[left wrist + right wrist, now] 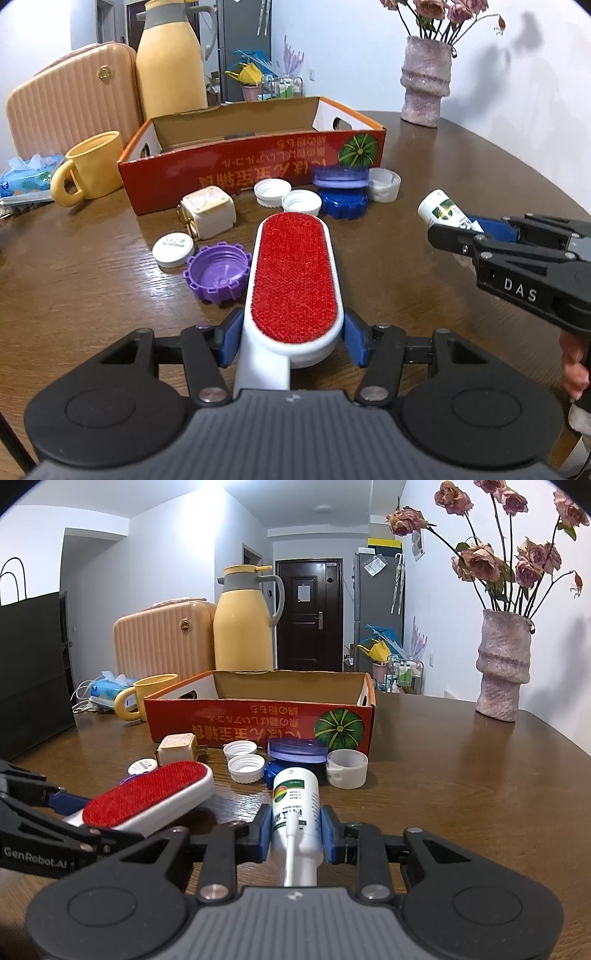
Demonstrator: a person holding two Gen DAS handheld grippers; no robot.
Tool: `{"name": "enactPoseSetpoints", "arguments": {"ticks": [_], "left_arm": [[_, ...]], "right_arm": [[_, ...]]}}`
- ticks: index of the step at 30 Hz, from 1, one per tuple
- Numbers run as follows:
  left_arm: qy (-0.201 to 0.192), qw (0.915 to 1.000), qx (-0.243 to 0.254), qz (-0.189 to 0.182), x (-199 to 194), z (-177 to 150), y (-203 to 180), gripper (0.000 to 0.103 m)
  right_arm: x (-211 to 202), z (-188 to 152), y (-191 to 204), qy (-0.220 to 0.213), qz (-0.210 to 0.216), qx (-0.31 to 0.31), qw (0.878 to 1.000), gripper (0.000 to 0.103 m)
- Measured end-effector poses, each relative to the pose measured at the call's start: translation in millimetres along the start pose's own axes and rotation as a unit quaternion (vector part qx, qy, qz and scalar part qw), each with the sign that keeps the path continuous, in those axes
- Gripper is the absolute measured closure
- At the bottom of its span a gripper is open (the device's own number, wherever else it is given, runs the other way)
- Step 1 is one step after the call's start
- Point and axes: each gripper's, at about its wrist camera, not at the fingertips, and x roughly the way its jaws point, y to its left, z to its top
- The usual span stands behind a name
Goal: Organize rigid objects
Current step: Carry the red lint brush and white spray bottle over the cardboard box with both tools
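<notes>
left wrist view, left gripper (291, 341) clamped on the white lint brush (291, 280) with its red pad up, above the wooden table (424, 206), right gripper (293, 830) closed around a white bottle (295, 794), red cardboard box (251, 162) behind scattered caps, nothing visible in it

- One red lint brush (293, 273); one white spray bottle (295, 805)
- Two blue-padded grippers: left gripper (291, 341); right gripper (295, 834)
- Three white caps (272, 192) (301, 203) (384, 184); two purple lids (218, 271) (341, 176)
- One cardboard box (251, 162); one yellow mug (92, 168); one vase (424, 85)
</notes>
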Motion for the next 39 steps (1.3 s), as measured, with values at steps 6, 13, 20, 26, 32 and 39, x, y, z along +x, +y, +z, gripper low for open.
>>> {"name": "enactPoseSetpoints", "arguments": {"ticks": [6, 13, 20, 26, 32, 39], "left_arm": [[-0.014, 0.9999, -0.007, 0.004, -8, 5, 5, 0.047], [-0.037, 0.9992, -0.010, 0.006, -19, 13, 9, 0.047], [-0.057, 0.9982, -0.017, 0.014, -25, 26, 15, 0.047], [-0.073, 0.9969, -0.025, 0.016, -28, 39, 22, 0.047], [-0.085, 0.9955, -0.035, 0.020, -27, 52, 30, 0.047], [-0.096, 0.9941, -0.044, 0.022, -20, 70, 37, 0.047]], "right_arm": [[-3, 6, 5, -0.006, 0.000, -0.006, 1.000, 0.076], [-2, 16, 8, -0.012, -0.003, -0.011, 1.000, 0.076], [2, 30, 13, -0.021, -0.002, -0.017, 1.000, 0.076], [9, 43, 17, -0.030, 0.001, -0.021, 0.999, 0.076], [14, 56, 18, -0.043, -0.002, -0.021, 0.999, 0.076], [28, 71, 19, -0.052, 0.001, -0.022, 0.998, 0.076]]}}
